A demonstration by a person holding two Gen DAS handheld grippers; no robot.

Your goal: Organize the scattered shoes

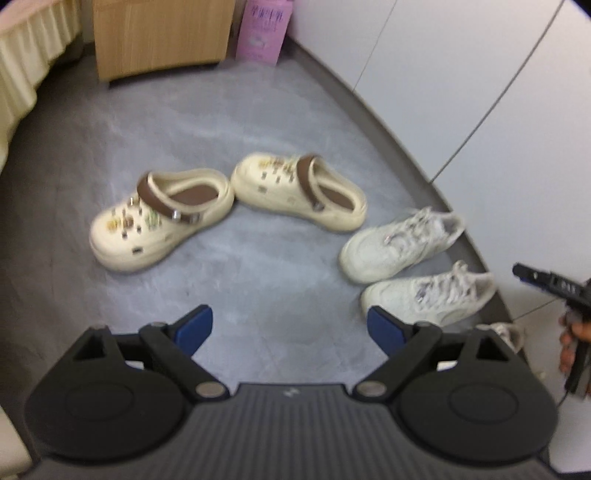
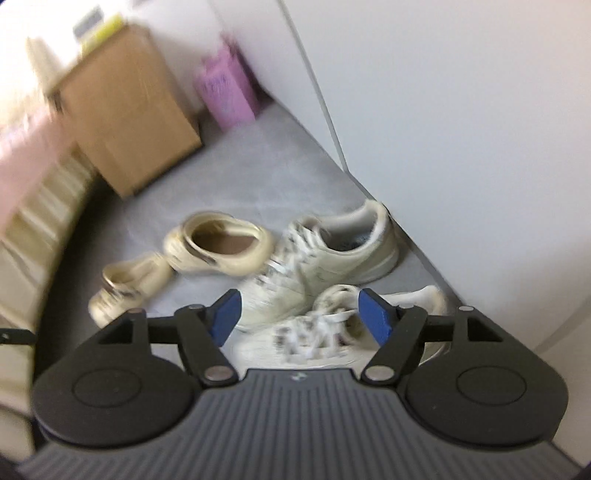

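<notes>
Two cream clogs with brown straps and charms lie on the grey floor, one on the left and one in the middle. Two white lace-up sneakers sit side by side along the white wall. My left gripper hangs open above bare floor, holding nothing. In the right wrist view my right gripper is open above the nearer sneaker, its blue pads apart from it. The other sneaker and both clogs lie beyond. The picture is blurred.
A wooden cabinet and a pink bag stand at the far end. A bed with a cream skirt borders the left. White panels run along the right. A hand holds the right gripper at the frame's edge.
</notes>
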